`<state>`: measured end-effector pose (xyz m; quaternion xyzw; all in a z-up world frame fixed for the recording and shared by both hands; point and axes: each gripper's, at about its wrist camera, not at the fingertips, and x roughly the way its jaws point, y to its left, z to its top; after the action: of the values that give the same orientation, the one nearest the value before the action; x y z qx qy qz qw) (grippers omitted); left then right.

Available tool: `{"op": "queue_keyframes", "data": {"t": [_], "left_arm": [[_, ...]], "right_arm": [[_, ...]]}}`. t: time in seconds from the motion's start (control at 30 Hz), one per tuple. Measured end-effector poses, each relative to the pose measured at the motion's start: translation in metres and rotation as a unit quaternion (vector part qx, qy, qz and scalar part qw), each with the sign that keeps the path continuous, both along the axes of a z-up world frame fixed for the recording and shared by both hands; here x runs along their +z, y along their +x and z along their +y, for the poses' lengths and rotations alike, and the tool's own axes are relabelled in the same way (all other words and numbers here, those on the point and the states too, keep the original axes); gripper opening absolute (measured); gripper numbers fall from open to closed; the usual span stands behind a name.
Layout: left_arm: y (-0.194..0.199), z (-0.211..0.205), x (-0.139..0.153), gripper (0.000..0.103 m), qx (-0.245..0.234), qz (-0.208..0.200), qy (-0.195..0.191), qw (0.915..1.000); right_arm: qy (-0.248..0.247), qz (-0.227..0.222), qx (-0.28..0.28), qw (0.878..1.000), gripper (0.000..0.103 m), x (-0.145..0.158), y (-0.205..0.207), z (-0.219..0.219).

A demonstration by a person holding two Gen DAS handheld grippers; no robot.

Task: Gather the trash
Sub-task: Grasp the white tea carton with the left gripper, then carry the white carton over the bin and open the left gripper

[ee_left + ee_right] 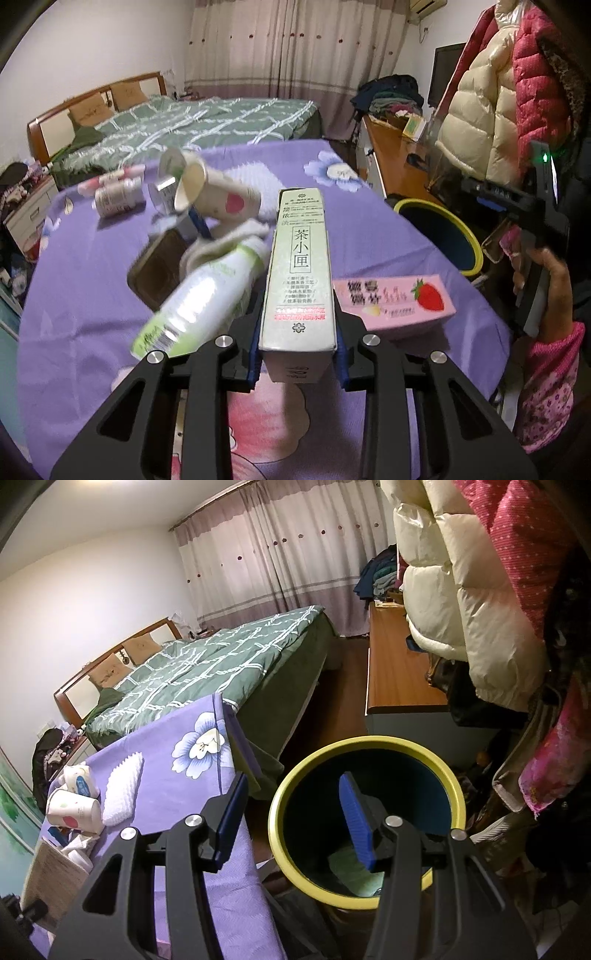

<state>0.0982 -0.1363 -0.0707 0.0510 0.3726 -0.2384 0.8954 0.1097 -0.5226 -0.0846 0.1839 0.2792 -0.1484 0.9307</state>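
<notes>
The left gripper point(297, 363) is clamping its blue-padded fingers point(254, 360) on the near end of a tall pale-green cardboard tea carton point(299, 280), near the surface's front edge. It is looking light and stiff, though crushable (probably empty). The right gripper point(295, 823), fingers parted and empty, is hanging over the yellow-rimmed dark bin point(365, 744) beyond the surface's right edge.

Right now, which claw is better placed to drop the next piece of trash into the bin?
Left. The left claw is already shut on the tall green tea box, so only the carry to the yellow-rimmed bin remains. The right claw hangs open and empty over that bin.
</notes>
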Motion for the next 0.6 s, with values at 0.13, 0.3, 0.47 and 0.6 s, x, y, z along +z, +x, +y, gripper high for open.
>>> {"op": "queue_keyframes", "data": {"t": [0.13, 0.3, 0.47, 0.6], "left_arm": [[0.004, -0.016, 0.018, 0.030, -0.018, -0.020, 0.003, 0.9996], [0.015, -0.052, 0.029, 0.030, -0.047, -0.027, -0.003, 0.9985], [0.031, -0.104, 0.028, 0.030, -0.088, -0.015, -0.004, 0.9960], [0.043, -0.154, 0.022, 0.030, -0.121, 0.000, -0.005, 0.9926]], "right_arm": [[-0.002, -0.005, -0.007, 1.000, 0.049, 0.003, -0.007, -0.005], [-0.007, -0.005, -0.020, 1.000, 0.049, 0.003, -0.017, -0.014], [-0.017, 0.002, -0.040, 0.999, 0.049, -0.002, -0.029, -0.027], [-0.017, 0.007, -0.057, 0.998, 0.049, -0.008, -0.041, -0.044]]}}
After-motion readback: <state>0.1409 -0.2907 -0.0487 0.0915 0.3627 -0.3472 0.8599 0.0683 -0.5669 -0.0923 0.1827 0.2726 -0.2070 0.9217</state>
